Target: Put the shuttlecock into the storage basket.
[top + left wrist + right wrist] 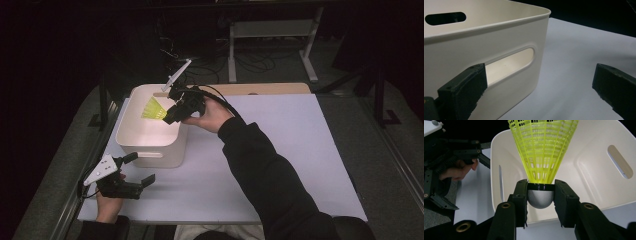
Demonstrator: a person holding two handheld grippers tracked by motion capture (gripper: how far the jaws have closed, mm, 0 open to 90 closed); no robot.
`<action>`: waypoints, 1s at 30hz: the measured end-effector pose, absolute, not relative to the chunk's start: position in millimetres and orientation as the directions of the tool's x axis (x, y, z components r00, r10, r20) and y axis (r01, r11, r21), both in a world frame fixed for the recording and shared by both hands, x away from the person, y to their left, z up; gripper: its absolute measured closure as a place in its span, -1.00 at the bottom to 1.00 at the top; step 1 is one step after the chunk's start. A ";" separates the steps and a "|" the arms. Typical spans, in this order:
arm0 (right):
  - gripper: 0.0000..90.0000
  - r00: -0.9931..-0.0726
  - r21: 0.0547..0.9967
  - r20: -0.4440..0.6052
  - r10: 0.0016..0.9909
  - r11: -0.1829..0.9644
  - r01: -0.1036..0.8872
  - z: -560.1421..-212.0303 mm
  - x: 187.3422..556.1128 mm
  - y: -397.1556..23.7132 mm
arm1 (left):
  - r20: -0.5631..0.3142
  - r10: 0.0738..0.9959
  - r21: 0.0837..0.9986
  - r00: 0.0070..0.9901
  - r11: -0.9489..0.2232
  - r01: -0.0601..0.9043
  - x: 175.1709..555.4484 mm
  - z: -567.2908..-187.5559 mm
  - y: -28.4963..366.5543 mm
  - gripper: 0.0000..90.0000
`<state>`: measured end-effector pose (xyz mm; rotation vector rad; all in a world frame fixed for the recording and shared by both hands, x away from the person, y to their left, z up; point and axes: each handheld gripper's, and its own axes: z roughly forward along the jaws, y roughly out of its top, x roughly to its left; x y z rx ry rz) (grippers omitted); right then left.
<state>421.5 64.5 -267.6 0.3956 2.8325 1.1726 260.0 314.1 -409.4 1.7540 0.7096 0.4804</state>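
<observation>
A yellow-skirted shuttlecock (541, 157) with a grey head is clamped at its base by my right gripper (540, 195), held over the open white bin (596, 182). From the high view, the right gripper (170, 115) sits above the bin's right rim (131, 142), and the shuttlecock (153, 109) points into the bin. My left gripper (134, 170) rests on the table at the bin's near left corner, jaws wide apart with nothing between them. Its own view looks at the bin's handle slot (511, 63) with fingers (461, 92) on either side.
The bin stands at the back left of a white table (280, 150). A wooden strip (270, 89) runs along the table's far edge. Beyond it, a white frame (272, 45) and cables lie on the dark floor. The other hand and gripper (446, 167) show beside the bin.
</observation>
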 end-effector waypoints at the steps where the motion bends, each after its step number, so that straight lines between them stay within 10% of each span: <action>1: 0.41 -0.966 0.701 0.051 0.254 0.680 0.215 -267.6 421.5 64.5 | -0.034 0.677 0.957 0.736 -0.191 0.220 260.0 -409.4 314.1 -1.00; 30: 0.41 -0.967 0.663 0.087 0.241 0.710 0.237 -302.5 426.5 81.5 | -0.034 0.674 0.957 0.738 -0.190 0.219 259.7 -409.3 314.1 -1.00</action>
